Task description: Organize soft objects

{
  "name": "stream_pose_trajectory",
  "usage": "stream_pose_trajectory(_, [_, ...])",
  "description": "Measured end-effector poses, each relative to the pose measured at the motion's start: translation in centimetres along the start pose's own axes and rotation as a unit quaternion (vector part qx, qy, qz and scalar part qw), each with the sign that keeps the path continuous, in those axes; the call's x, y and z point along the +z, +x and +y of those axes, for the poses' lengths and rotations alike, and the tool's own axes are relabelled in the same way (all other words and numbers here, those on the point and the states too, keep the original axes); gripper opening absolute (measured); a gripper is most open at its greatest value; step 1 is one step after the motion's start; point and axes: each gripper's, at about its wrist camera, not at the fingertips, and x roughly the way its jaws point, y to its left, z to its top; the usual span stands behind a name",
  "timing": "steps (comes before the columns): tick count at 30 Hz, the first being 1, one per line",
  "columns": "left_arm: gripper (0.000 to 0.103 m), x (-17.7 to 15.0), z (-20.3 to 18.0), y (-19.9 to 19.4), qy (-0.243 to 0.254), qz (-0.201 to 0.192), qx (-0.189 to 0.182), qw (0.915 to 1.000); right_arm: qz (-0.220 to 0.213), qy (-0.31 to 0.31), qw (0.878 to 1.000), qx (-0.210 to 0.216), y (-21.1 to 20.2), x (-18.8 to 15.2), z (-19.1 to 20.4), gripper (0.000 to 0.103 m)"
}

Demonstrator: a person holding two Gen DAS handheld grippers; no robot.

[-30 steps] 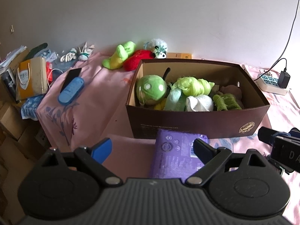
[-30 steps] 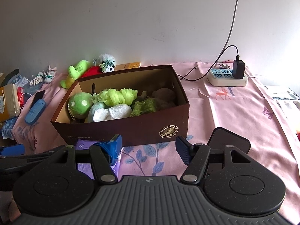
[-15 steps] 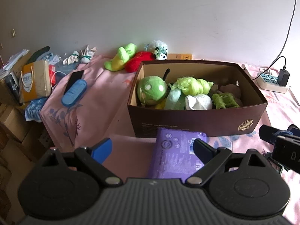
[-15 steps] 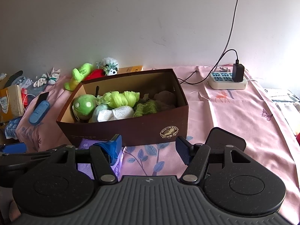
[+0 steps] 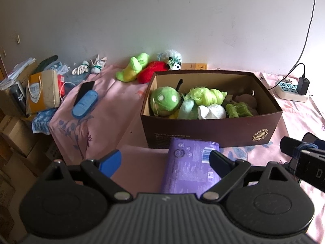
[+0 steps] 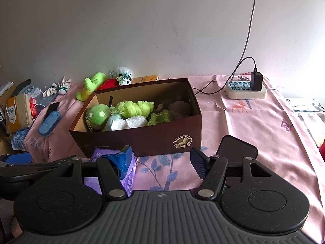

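A brown cardboard box (image 5: 211, 131) (image 6: 142, 140) stands on the pink bedsheet and holds several soft things: a green round plush (image 5: 165, 101), a lime cloth bundle (image 5: 205, 94), a white towel (image 5: 212, 111), a dark green cloth (image 5: 237, 109). Behind it lie a lime plush (image 5: 133, 69), a red plush (image 5: 152, 74) and a white fluffy toy (image 5: 173, 62). A purple soft pack (image 5: 191, 166) (image 6: 113, 168) lies in front of the box. My left gripper (image 5: 165, 159) is open and empty above the pack. My right gripper (image 6: 161, 158) is open and empty in front of the box.
A blue case (image 5: 85, 104) and a black phone (image 5: 84, 88) lie on the bed's left part. A paper bag (image 5: 43, 91) and clutter sit off the left edge. A power strip with charger (image 6: 245, 88) lies at the back right. A black flat object (image 6: 236, 149) lies by the right finger.
Both grippers have drawn back and risen slightly, so the box looks a little farther away. Nothing on the bed has moved.
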Motion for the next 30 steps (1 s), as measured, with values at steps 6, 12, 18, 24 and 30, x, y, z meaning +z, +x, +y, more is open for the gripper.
stream_pose_trajectory(6, [0.093,0.1,-0.4,-0.2,0.006,-0.004,-0.005,1.0000,-0.007,0.001,1.000,-0.012,-0.6,0.2,-0.3,0.049])
stream_pose_trajectory(12, [0.093,0.0,-0.2,0.3,0.001,0.001,-0.001,1.0000,-0.005,0.005,1.000,-0.019,-0.5,0.2,-0.5,0.049])
stream_pose_trajectory(18, [0.093,0.4,-0.3,0.9,0.009,0.000,-0.002,1.0000,-0.006,-0.005,1.000,-0.017,-0.2,0.6,-0.4,0.049])
stream_pose_trajectory(24, [0.093,1.4,-0.4,2.5,0.007,0.002,-0.008,0.9999,0.004,-0.001,1.000,-0.002,1.4,1.0,-1.1,0.049])
stream_pose_trajectory(30, [0.093,3.3,-0.1,5.3,0.005,0.004,0.003,1.0000,0.020,0.016,1.000,0.005,4.6,2.7,-2.4,0.049])
